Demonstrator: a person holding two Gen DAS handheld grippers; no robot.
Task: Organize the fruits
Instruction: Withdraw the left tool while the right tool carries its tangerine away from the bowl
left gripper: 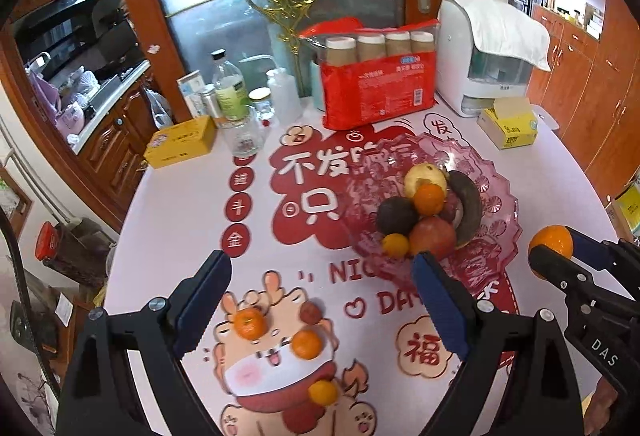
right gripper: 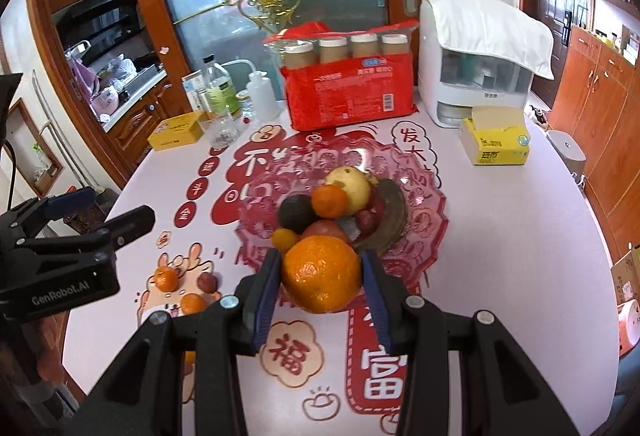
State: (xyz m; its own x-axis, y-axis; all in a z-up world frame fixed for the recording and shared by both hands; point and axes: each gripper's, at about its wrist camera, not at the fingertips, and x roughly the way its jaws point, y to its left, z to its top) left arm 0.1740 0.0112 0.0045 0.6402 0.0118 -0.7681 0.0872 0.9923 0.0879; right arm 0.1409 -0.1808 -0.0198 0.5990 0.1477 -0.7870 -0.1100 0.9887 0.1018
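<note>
A pink glass fruit plate (left gripper: 500,204) (right gripper: 424,220) holds a yellow pear (left gripper: 424,178), an orange (left gripper: 429,199), a dark avocado (left gripper: 396,215), a red apple (left gripper: 432,236), a brown banana (left gripper: 470,208) and a small kumquat (left gripper: 395,245). My right gripper (right gripper: 322,276) is shut on a large orange (right gripper: 322,272) just in front of the plate; it also shows in the left wrist view (left gripper: 551,242). My left gripper (left gripper: 320,268) is open and empty above the table. Three small oranges (left gripper: 250,323) (left gripper: 307,344) (left gripper: 323,393) and a red date (left gripper: 311,313) lie on the tablecloth below it.
At the back stand a red pack of paper cups (left gripper: 376,92), a white appliance under a cloth (left gripper: 488,52), bottles and jars (left gripper: 230,88), a yellow box (left gripper: 180,142) and a yellow tissue box (left gripper: 508,124). The table edge curves at left and right.
</note>
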